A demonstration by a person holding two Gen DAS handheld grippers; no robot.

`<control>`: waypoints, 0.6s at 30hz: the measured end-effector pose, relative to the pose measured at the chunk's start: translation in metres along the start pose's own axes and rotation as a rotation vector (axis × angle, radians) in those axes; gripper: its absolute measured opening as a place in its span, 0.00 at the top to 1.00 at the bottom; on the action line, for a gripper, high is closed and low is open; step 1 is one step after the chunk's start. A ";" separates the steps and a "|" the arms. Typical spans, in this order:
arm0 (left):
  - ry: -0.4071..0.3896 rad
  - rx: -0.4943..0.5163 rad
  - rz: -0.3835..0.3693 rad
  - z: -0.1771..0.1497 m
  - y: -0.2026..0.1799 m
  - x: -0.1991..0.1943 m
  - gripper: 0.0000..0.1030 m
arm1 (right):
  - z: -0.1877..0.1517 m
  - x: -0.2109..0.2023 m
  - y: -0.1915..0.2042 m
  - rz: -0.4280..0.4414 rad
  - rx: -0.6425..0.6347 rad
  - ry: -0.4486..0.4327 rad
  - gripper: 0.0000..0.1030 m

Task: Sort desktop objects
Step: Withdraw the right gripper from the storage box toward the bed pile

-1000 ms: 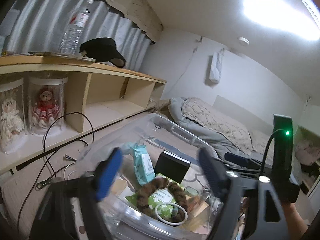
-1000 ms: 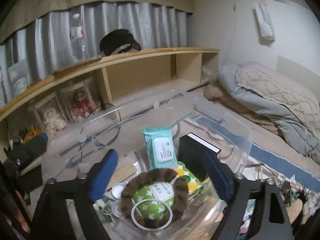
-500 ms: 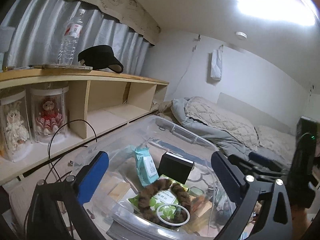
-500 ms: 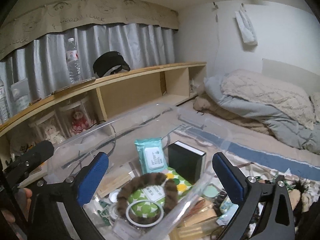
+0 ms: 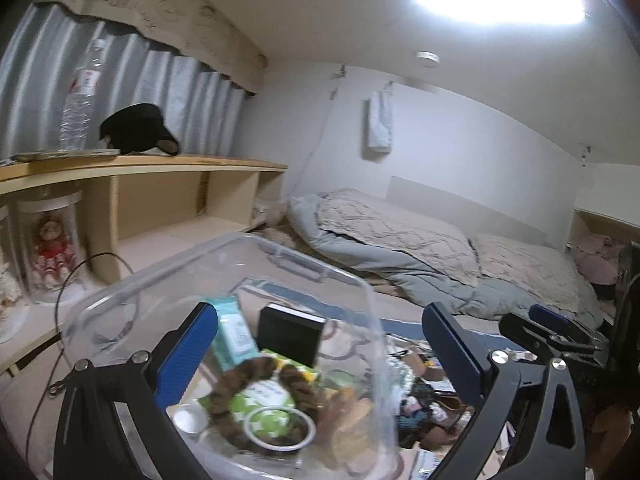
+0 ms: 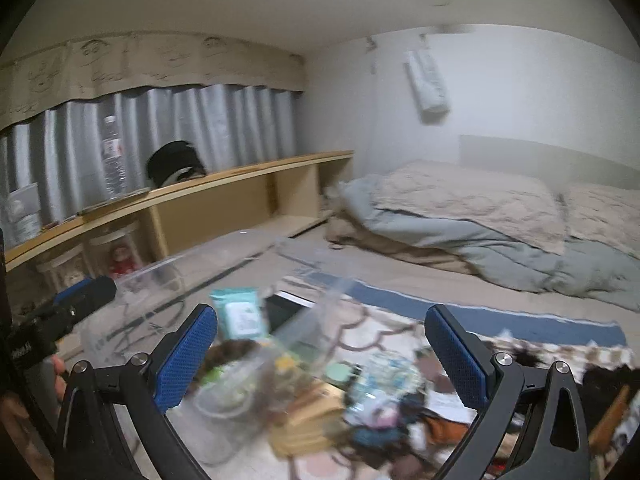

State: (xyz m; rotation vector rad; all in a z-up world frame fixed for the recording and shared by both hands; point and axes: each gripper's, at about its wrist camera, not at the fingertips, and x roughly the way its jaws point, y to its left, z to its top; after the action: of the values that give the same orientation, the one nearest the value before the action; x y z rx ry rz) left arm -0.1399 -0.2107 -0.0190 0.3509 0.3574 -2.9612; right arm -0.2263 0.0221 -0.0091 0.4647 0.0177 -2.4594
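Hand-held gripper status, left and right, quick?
Left hand-held gripper: open, holding nothing.
Right hand-held gripper: open, holding nothing.

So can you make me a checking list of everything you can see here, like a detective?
Surface: patterned rug, partly covered.
Job's things: clear bin holding a teal wipes pack, black box, brown furry band and white ring.
Clutter: blurry pile on the rug beside the bin.
Grippers: left gripper open; right gripper open; both empty.
Cables: black cable near the shelf.
Surroundings: bed, curtain, water bottle, black cap.
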 end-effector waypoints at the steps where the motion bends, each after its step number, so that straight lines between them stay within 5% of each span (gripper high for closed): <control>1: 0.002 0.006 -0.014 -0.001 -0.006 0.001 0.00 | -0.003 -0.006 -0.006 -0.018 0.004 -0.004 0.00; 10: 0.037 0.105 -0.129 -0.015 -0.068 0.004 0.00 | -0.038 -0.057 -0.063 -0.170 0.061 -0.019 0.00; 18: 0.063 0.098 -0.243 -0.033 -0.111 0.009 0.00 | -0.073 -0.087 -0.105 -0.304 0.144 -0.020 0.00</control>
State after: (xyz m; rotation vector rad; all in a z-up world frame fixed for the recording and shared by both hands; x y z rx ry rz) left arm -0.1600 -0.0968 -0.0285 0.4426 0.2808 -3.2192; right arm -0.1999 0.1667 -0.0586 0.5320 -0.1059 -2.7760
